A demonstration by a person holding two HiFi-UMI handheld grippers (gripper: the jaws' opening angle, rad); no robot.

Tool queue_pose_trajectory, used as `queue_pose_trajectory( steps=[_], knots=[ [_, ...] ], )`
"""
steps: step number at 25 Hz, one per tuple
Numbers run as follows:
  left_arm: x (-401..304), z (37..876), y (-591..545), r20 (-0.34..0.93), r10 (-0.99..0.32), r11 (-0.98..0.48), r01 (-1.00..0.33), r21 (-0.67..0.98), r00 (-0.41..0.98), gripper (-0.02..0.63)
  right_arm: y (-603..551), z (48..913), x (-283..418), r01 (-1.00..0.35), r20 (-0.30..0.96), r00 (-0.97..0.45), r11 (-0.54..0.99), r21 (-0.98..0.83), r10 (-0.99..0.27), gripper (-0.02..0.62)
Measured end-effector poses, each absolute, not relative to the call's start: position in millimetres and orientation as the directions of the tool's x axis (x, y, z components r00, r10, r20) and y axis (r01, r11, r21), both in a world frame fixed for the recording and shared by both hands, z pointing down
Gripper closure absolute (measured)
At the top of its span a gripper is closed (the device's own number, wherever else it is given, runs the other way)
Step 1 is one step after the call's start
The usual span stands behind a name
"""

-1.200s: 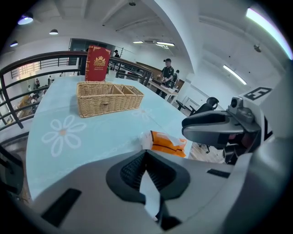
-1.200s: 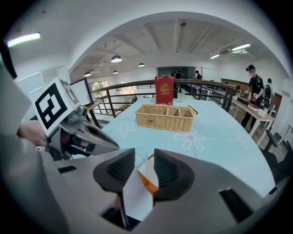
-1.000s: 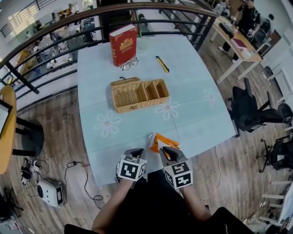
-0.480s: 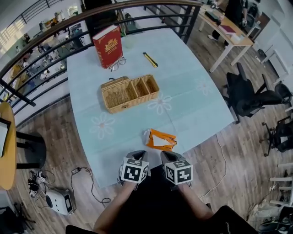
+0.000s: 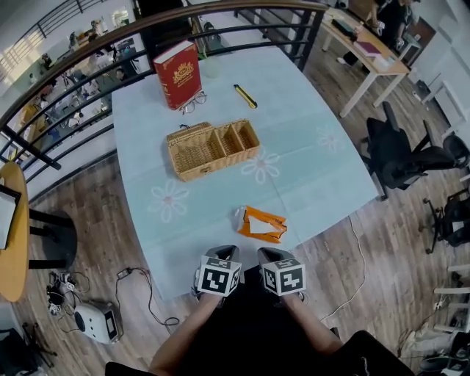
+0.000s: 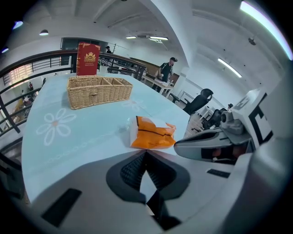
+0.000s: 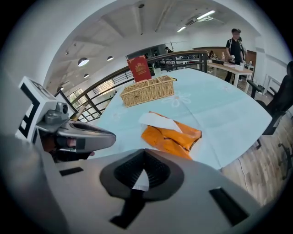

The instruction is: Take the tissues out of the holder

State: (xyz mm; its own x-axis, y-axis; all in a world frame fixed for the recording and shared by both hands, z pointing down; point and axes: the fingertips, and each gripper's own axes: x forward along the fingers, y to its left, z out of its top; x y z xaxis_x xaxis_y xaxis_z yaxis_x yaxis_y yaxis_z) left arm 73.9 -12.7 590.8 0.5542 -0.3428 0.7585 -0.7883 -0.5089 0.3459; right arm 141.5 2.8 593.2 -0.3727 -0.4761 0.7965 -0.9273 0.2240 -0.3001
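An orange tissue packet [image 5: 261, 224] lies flat on the pale blue table [image 5: 308, 161], near its front edge, with a white tissue [image 7: 158, 120] showing at its opening. The wicker holder [image 5: 213, 149] stands further back at the table's middle; its compartments look empty. My left gripper [image 5: 220, 253] and right gripper [image 5: 270, 253] hang side by side just short of the table edge, behind the packet [image 6: 153, 133] and apart from it. Both are shut with nothing between their jaws. In the right gripper view the packet [image 7: 171, 135] lies just ahead of the jaws.
A red book [image 5: 178, 73] stands upright at the far side, with glasses [image 5: 192, 103] in front of it and a yellow utility knife [image 5: 245, 96] to their right. A black railing [image 5: 220, 15] runs behind the table. Office chairs [image 5: 400, 165] stand at the right.
One second ago my right gripper was at the orange packet. Both grippers have since drawn back towards the table's front edge, and the packet now lies alone on the table.
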Motion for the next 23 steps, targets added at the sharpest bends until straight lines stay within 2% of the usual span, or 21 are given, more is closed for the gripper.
queue_pose_trajectory(
  steps=[23],
  knots=[
    [80, 599, -15, 0.765, -0.325, -0.517, -0.781, 0.349, 0.557, 0.604, 7, 596, 150, -0.924, 0.797, -0.381, 0.221, -0.312, -0.469, 0.583]
  ],
)
